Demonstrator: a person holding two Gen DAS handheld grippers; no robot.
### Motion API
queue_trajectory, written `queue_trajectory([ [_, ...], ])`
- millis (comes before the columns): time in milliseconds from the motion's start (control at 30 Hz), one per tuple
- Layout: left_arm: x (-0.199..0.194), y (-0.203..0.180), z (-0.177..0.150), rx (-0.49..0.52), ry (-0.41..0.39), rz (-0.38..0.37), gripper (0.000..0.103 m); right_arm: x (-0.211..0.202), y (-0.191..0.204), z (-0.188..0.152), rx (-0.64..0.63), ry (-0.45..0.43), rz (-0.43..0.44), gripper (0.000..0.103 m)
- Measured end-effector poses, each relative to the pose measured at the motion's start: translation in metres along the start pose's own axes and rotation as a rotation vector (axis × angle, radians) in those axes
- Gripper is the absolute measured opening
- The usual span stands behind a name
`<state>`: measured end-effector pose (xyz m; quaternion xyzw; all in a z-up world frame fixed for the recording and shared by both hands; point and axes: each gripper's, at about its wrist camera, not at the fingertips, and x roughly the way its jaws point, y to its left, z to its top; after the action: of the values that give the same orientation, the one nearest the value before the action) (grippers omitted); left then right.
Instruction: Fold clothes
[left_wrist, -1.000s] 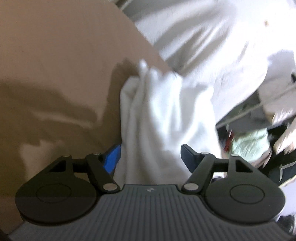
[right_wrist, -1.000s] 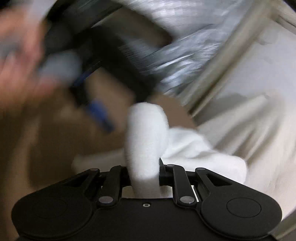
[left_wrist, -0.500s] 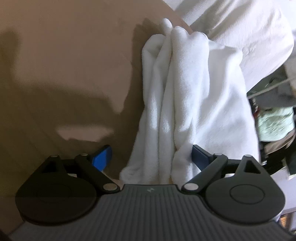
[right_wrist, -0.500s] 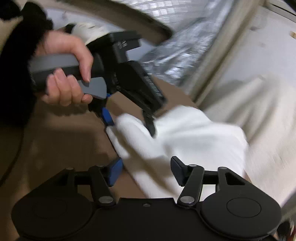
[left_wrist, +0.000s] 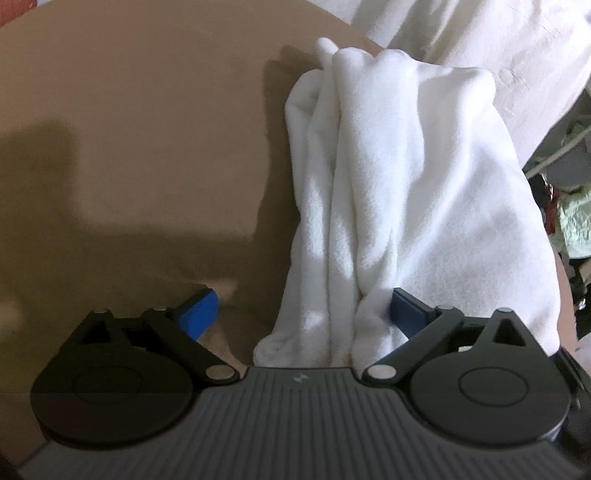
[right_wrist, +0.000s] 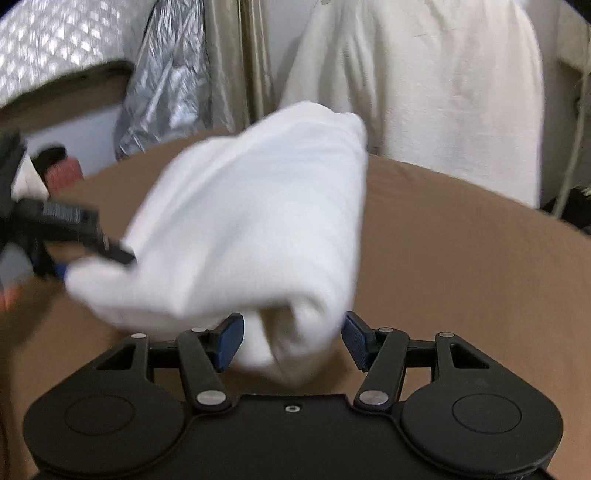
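In the left wrist view, the left gripper (left_wrist: 299, 314) has just been opening and now stands wide and released, while the white garment (left_wrist: 399, 206), bunched a second ago, lies long on the brown worktop (left_wrist: 129, 129) between its fingers. In the right wrist view, the right gripper (right_wrist: 291, 338), clenched on a fold before, has just been opening; the garment's near end lies loose between its blue pads (right_wrist: 229, 341).

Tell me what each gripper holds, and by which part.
Nothing. Both the left gripper and right gripper have just opened; the bunched white fleece cloth lies unclamped between them.
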<state>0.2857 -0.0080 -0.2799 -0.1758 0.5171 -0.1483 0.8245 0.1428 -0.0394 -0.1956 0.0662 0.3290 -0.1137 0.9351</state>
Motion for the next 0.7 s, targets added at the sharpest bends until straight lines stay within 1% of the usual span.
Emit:
queue_trajectory([
  [33, 0.000, 0.000, 0.000, 0.000, -0.005, 0.007, 0.101, 0.010, -0.001, 0.007, 0.002, 0.009, -0.001, 0.064],
  [67, -0.001, -0.001, 0.001, 0.009, -0.016, 0.022, 0.101, 0.014, 0.001, 0.014, -0.018, 0.010, -0.021, 0.049],
  [133, -0.002, -0.004, 0.002, 0.032, -0.033, 0.049, 0.101, 0.004, 0.006, 0.020, -0.065, -0.014, -0.061, 0.024],
  [167, -0.001, -0.006, 0.003, 0.052, -0.037, 0.057, 0.101, -0.009, 0.004, 0.020, -0.074, -0.034, -0.079, 0.019],
  [200, 0.000, -0.008, 0.004, 0.065, -0.039, 0.059, 0.102, -0.016, -0.001, 0.017, -0.077, -0.051, -0.100, 0.018],
  [233, 0.004, -0.010, 0.003, 0.075, -0.035, 0.056, 0.102, -0.017, -0.009, 0.010, -0.081, -0.044, -0.122, 0.018],
  [267, 0.007, -0.014, 0.002, 0.090, -0.031, 0.054, 0.102, -0.008, -0.021, -0.002, -0.089, 0.001, -0.146, 0.017],
  [300, 0.010, -0.018, 0.001, 0.107, -0.032, 0.065, 0.102, 0.000, -0.029, -0.013, -0.097, 0.026, -0.159, 0.018],
  [367, 0.012, -0.028, 0.000, 0.149, -0.048, 0.113, 0.103, 0.008, -0.035, -0.030, -0.115, 0.017, -0.150, 0.018],
  [400, 0.013, -0.033, -0.001, 0.170, -0.055, 0.137, 0.103, 0.009, -0.034, -0.035, -0.146, 0.012, -0.151, 0.018],
  [433, 0.015, -0.037, -0.001, 0.191, -0.063, 0.161, 0.103, 0.005, -0.030, -0.032, -0.188, 0.014, -0.150, 0.018],
  [467, 0.013, -0.040, -0.001, 0.203, -0.072, 0.177, 0.103, 0.000, -0.030, -0.028, -0.184, 0.025, -0.131, 0.019],
  [533, 0.006, -0.043, 0.000, 0.213, -0.098, 0.197, 0.103, -0.017, -0.040, -0.020, -0.140, 0.031, -0.063, 0.020],
  [600, -0.003, -0.047, 0.000, 0.238, -0.138, 0.235, 0.103, -0.032, -0.046, -0.012, -0.124, 0.016, -0.007, 0.022],
  [633, -0.007, -0.048, 0.000, 0.246, -0.168, 0.265, 0.103, -0.041, -0.047, -0.010, -0.128, 0.000, 0.016, 0.022],
  [700, -0.011, -0.052, 0.001, 0.262, -0.246, 0.390, 0.100, -0.059, -0.045, -0.002, -0.145, -0.060, 0.075, 0.022],
])
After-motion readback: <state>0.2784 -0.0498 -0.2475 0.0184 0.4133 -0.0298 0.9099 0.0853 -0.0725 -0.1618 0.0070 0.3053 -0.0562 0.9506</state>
